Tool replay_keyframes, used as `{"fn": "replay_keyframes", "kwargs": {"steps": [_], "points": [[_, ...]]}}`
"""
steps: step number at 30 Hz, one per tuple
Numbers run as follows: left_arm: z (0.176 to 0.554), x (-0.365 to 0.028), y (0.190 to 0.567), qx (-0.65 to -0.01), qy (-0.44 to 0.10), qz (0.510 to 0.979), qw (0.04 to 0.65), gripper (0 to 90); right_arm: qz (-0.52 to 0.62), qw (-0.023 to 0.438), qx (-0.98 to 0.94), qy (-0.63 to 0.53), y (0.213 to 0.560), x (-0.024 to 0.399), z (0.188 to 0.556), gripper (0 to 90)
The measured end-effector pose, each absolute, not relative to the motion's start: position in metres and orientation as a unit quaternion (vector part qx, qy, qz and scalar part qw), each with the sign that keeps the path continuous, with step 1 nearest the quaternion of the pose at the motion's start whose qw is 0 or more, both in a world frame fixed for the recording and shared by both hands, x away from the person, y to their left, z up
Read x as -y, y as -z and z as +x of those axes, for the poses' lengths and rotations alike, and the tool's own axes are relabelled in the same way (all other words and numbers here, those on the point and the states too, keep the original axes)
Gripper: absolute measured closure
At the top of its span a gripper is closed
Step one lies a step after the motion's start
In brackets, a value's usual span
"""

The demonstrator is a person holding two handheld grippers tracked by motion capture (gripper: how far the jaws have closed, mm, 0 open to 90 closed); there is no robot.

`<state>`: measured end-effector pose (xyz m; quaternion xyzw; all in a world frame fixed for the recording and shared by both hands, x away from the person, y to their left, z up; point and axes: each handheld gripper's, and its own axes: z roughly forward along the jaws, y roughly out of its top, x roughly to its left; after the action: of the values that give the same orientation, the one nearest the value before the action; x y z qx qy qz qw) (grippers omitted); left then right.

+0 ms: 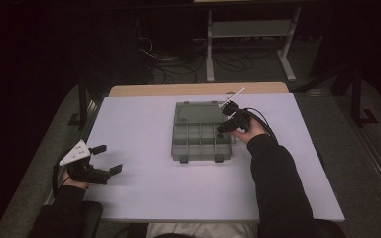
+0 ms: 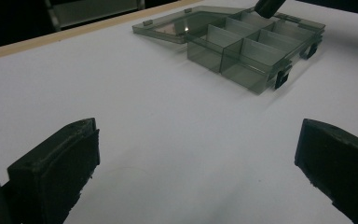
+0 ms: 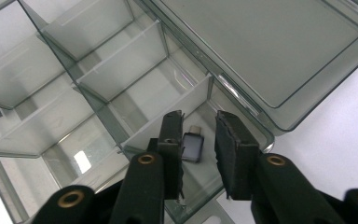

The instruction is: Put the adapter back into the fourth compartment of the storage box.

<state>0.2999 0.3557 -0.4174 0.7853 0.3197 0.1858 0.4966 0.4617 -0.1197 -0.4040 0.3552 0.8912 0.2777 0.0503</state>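
The clear compartment box (image 1: 200, 138) lies open mid-table; a small dark adapter (image 3: 192, 147) rests in its corner compartment, apparently placed; the right gripper (image 3: 199, 140) hovers above, jaws slightly apart; the left gripper (image 1: 105, 158) waits well apart, jaws wide, empty; closing the lid probably remains.

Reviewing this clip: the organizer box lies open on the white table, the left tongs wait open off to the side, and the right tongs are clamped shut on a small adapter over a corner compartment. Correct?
Not quite. The right tongs are not clamped: in the right gripper view their jaws stand apart, and the small adapter lies loose in the corner compartment between them. The organizer box does lie open on the white table, and the left tongs wait open aside.
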Motion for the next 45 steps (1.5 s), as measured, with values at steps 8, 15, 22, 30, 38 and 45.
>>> {"fn": "replay_keyframes", "kwargs": {"steps": [8, 15, 22, 30, 38, 45], "points": [[0.3, -0.356, 0.417, -0.321, -0.185, 0.784, 0.498, 0.0, 0.36, 0.055, -0.888, -0.281, 0.4, 0.121, 0.457, 55.3], [0.3, -0.356, 0.417, -0.322, -0.186, 0.783, 0.499, 0.0, 0.367, 0.072, -0.883, -0.283, 0.392, 0.125, 0.452, 40.1], [0.3, -0.356, 0.417, -0.323, -0.186, 0.782, 0.5, 0.0, 0.38, 0.087, -0.87, -0.3, 0.386, 0.133, 0.447, 15.7], [0.3, -0.356, 0.417, -0.326, -0.185, 0.78, 0.501, 0.0, 0.379, 0.104, -0.855, -0.338, 0.374, 0.144, 0.435, 0.0], [0.301, -0.356, 0.417, -0.326, -0.184, 0.78, 0.501, 0.0, 0.375, 0.124, -0.841, -0.369, 0.363, 0.154, 0.421, 0.0], [0.301, -0.356, 0.417, -0.323, -0.185, 0.782, 0.499, 0.0, 0.365, 0.126, -0.841, -0.38, 0.361, 0.158, 0.412, 0.0]]}}
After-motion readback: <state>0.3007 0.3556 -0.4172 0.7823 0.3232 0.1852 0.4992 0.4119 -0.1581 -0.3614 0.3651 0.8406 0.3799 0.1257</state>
